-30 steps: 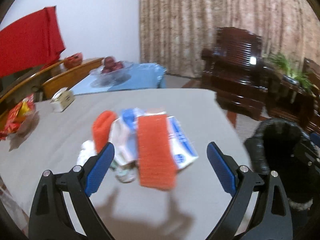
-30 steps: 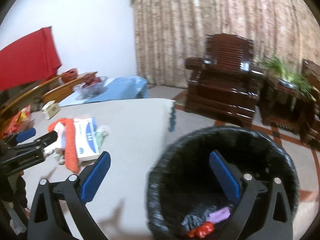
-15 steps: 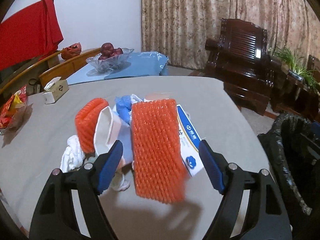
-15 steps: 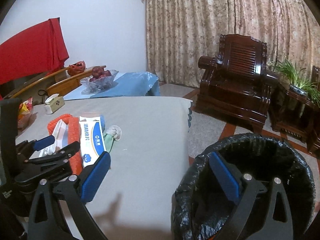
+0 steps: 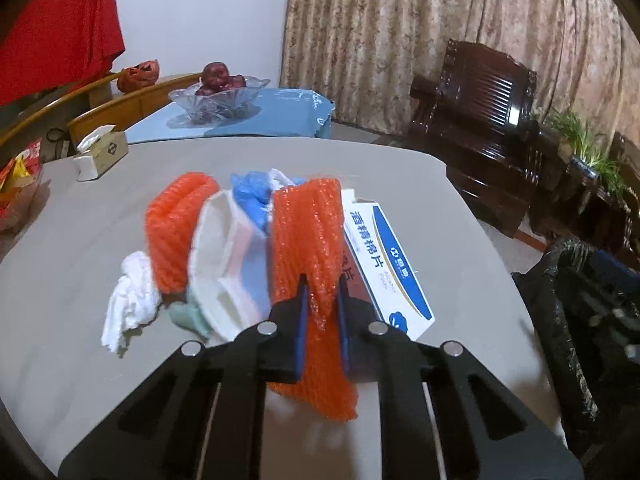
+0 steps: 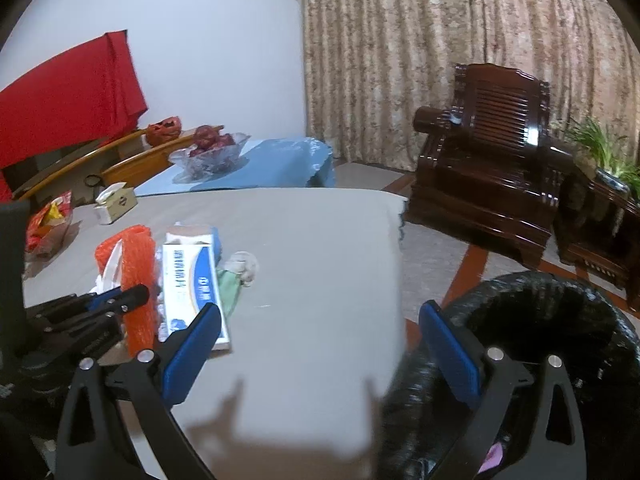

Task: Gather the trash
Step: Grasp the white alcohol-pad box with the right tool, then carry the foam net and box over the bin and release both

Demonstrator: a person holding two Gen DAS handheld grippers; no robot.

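A pile of trash lies on the grey table (image 5: 72,248): a long orange foam net (image 5: 308,232), a second orange net (image 5: 176,224), a white tray (image 5: 224,256), a blue glove (image 5: 252,196), a crumpled white tissue (image 5: 128,300) and a white-and-blue box (image 5: 384,264). My left gripper (image 5: 321,284) is closing its jaws on the near end of the long orange net (image 6: 138,264), and both pads press on it. My right gripper (image 6: 318,312) is open and holds nothing, above the table's right edge. The black-lined bin (image 6: 540,320) stands on the floor just right of it.
A tissue box (image 5: 100,152) and a red snack bag (image 5: 16,184) sit at the table's far left. Behind is a blue-covered table with a glass fruit bowl (image 5: 218,96). A dark wooden armchair (image 5: 480,120) and a potted plant (image 5: 584,148) stand to the right.
My left gripper moved forward and down over the long orange net and its jaws went from wide open to pinching it. The right gripper swung left from over the bin to the table edge.
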